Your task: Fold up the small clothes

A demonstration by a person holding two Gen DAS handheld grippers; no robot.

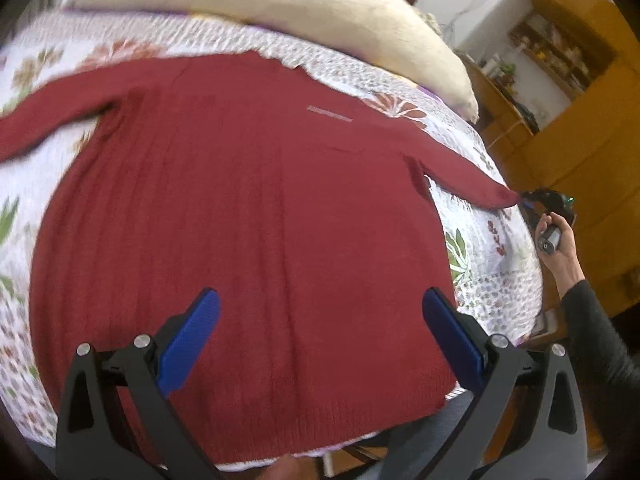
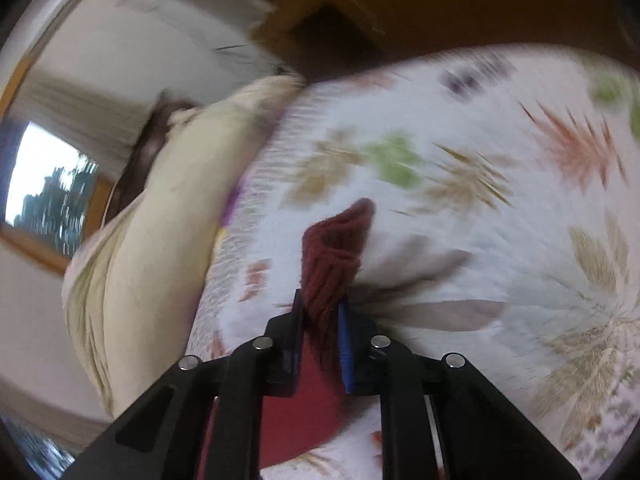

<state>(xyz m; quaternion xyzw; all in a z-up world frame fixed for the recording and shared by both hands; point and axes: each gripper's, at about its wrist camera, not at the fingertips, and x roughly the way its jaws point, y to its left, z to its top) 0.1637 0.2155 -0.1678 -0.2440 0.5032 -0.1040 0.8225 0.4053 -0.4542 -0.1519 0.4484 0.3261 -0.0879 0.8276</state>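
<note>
Looking down from the left wrist, the left hand-held gripper [image 1: 320,344] hovers with its blue pads spread wide over the lower body of a dark red knit sweater [image 1: 240,208], holding nothing. The sweater lies flat on a bed with a floral quilt [image 1: 492,248], hem nearest this gripper, neck end away toward a cream pillow [image 1: 320,12]; its long axis runs straight ahead from the gripper. One sleeve stretches out left, the other right, where the cuff [image 1: 500,196] meets the right hand-held gripper [image 1: 524,200], held in a hand [image 1: 560,252] at the bed's edge. The knit looks ribbed, soft and fairly smooth, with a small pale label on the chest.

From the right wrist, blurred, the right hand-held gripper [image 2: 320,312] is closed narrowly on the cuff [image 2: 336,248], which bunches upright between the pads above the quilt [image 2: 500,240]. The right gripper is thus the one placed for the sleeve; I judge the next move is carrying that sleeve leftward across the body.
</note>
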